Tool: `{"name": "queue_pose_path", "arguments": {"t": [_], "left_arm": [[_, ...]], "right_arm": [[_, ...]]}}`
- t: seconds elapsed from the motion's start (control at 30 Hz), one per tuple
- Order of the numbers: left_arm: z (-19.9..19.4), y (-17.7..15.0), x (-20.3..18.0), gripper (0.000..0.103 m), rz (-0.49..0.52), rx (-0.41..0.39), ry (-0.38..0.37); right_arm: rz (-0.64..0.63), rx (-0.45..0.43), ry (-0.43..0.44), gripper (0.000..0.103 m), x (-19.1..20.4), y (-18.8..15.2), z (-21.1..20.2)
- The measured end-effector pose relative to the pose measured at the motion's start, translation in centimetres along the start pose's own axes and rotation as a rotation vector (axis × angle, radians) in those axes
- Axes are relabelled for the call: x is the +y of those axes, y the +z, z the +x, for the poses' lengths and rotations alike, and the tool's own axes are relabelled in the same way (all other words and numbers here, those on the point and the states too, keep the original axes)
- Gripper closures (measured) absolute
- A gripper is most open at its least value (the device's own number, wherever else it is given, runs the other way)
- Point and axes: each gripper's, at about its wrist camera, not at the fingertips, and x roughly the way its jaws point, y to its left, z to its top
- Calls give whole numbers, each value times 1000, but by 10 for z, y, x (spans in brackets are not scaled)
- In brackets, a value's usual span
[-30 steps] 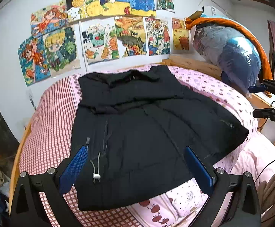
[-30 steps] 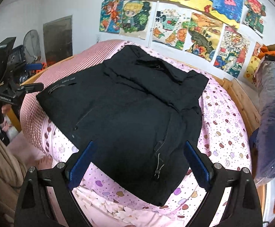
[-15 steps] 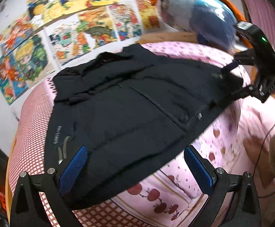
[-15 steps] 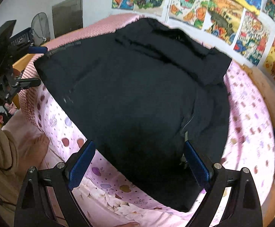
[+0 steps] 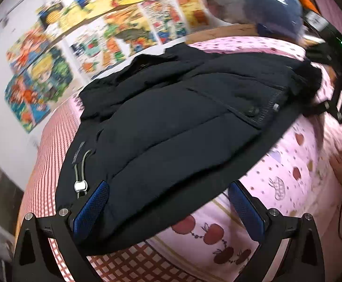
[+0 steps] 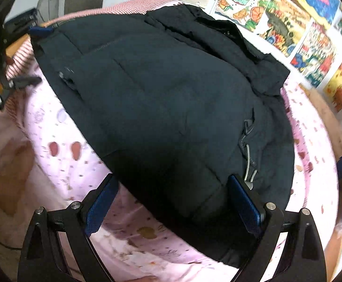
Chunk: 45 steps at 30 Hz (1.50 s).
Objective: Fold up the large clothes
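One black puffer jacket (image 5: 171, 127) lies spread flat on the bed (image 5: 288, 171) ahead of both our claws. We see quilted horizontal panels, a stitched pocket flap with a snap, and a grey elastic drawcord with a silver toggle (image 5: 80, 186) at the hem. In the left wrist view the toggle sits just beyond our left claw's near finger.

Its long axis runs away from us, hem nearest the claws and collar at the far end toward the wall. The hem edge hangs slightly over the pink apple-print quilt (image 5: 218, 232).

Our left claw (image 5: 168, 209) stands with its blue pads wide apart, hovering at the hem corner and holding nothing. Our right claw (image 6: 173, 204) is likewise spread, the hem lying between and beyond its fingers; we cannot tell whether a pad touches cloth.

Beyond the jacket, colourful children's drawings (image 5: 105, 28) cover the wall. A red-and-white checked sheet (image 5: 46, 145) shows to the left of the left claw. Far right of that claw sits a plastic-wrapped bundle (image 5: 265, 2) on the bed's wooden frame, blurred. In the right wrist view the left claw's blue pad appears at the jacket's far left corner.
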Motion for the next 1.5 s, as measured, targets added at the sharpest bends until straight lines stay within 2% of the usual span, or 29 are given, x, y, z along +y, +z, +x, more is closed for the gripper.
{"name": "queue_pose_path", "arguments": {"t": [0.13,0.47,0.63,0.87,1.23,1.33,1.5], "left_arm": [[-1,-1,-3,0,-20,-14,40],[-6,-14,-2,0,-33,-44,95],[-11,-23,3,0,-50,-52,136],[-11,-30,-3,0,23,-57,161],[-3,-26,0,0,-48,-63,225],[-4,-25,2,1,-56,-73,234],[-11,-19,16,26,-92,-94,242]], "right_arm": [[-22,-30,-50,12,7,-2,-1],[-31,-67,-105,12,9,-13,-6],[-33,-79,-118,13,6,-17,-6],[-14,-93,-114,13,-1,-16,-7],[-56,-87,-133,13,7,-15,-1],[-34,-102,-151,30,2,-14,-3],[-3,-122,-170,61,-6,-16,-6]]}}
